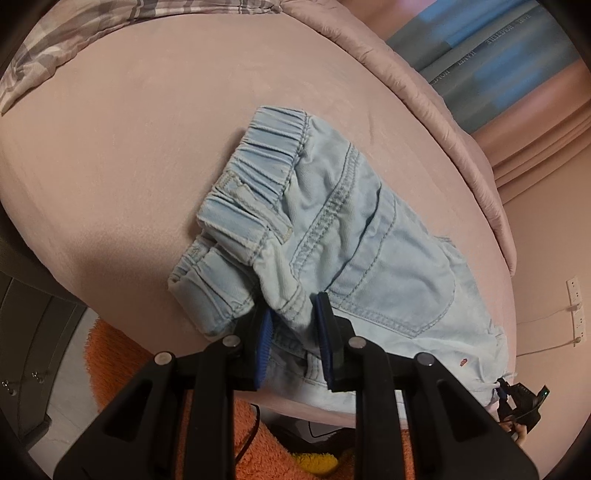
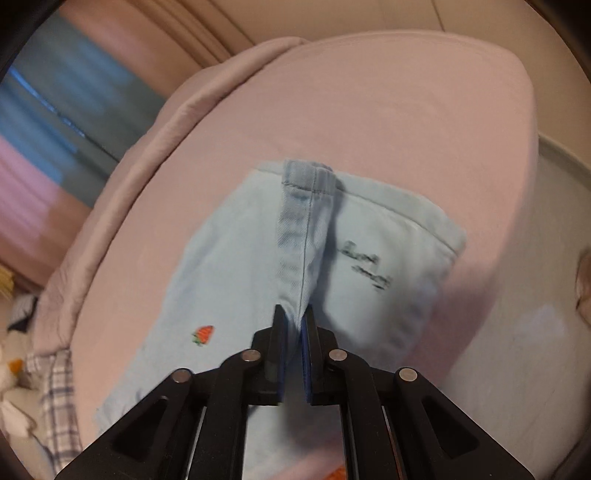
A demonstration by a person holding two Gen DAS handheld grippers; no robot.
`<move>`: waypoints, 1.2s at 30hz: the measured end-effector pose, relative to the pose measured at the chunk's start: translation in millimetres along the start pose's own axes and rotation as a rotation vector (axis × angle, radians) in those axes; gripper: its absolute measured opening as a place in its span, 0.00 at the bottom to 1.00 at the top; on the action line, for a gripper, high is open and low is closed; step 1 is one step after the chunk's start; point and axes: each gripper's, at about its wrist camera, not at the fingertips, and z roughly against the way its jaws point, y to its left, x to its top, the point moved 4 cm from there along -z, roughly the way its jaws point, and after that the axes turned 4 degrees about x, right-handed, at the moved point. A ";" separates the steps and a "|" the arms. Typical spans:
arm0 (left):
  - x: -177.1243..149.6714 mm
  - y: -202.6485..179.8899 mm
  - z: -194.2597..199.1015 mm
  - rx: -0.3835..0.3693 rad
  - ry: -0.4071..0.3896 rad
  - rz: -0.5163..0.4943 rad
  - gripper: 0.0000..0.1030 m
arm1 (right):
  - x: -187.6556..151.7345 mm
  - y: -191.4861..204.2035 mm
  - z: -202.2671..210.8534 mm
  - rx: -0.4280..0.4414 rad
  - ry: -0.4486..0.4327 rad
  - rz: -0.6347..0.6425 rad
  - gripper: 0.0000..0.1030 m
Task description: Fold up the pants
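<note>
the pair of pale blue denim pants with an elasticated waistband is seen lying on the dusty-pink fitted sheet of a bed, close to the near edge of the mattress, with part of the cloth reaching that edge. a broad stretch of bare sheet is left open beyond and to the left of the waistband in the left wrist view, up to a grey-and-white checked cover at the far side; to the right the room is bounded by the rumpled pink edge of the mattress. below the near edge a fluffy orange rug is seen on the floor. the left gripper is held narrowly parted, its blue pads closed on a bunched fold of denim beside the back pocket. the right gripper is nearly closed, a raised ridge of the fabric along a seam being pinched between its blue pads; its tip is also caught at the lower right of the left wrist view, at the pants' far end. in the right wrist view open sheet is left beyond and to the right of the cloth. a small red strawberry motif is embroidered on the denim, and a line of dark cursive writing is printed nearby, too blurred to be read.
</note>
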 end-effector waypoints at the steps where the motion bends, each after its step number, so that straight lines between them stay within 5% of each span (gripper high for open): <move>1: -0.1 -1.0 0.2 0.004 0.001 -0.002 0.22 | -0.1 -2.6 2.5 -0.003 -0.005 -0.003 0.06; 5: 0.7 -1.9 1.1 0.022 -0.001 -0.017 0.22 | 1.9 4.2 14.5 0.040 -0.016 0.006 0.09; 9: 2.8 -3.8 -0.7 0.026 -0.001 -0.019 0.22 | 11.7 14.6 22.8 -0.073 -0.089 0.054 0.35; 14: 4.1 -2.4 -2.6 0.018 -0.004 -0.011 0.20 | 19.2 0.1 19.6 -0.082 -0.101 0.001 0.38; 16: 5.3 -3.9 -1.4 0.038 -0.011 -0.024 0.13 | 18.0 -1.3 10.8 -0.099 -0.079 -0.007 0.35; 18: 7.5 -4.7 2.7 0.041 -0.004 -0.003 0.11 | 18.3 -2.6 3.3 -0.089 -0.063 -0.027 0.03; 24: 9.9 -23.0 45.2 0.016 -0.062 -0.106 0.11 | 20.5 4.5 39.9 -0.010 -0.147 -0.024 0.03; 30: -6.2 -4.8 12.2 0.096 0.049 -0.103 0.11 | 10.7 -11.7 40.9 -0.071 -0.137 -0.015 0.03; 36: -5.8 4.9 13.2 0.067 0.073 -0.056 0.11 | 4.8 -35.8 17.1 -0.151 -0.092 -0.041 0.03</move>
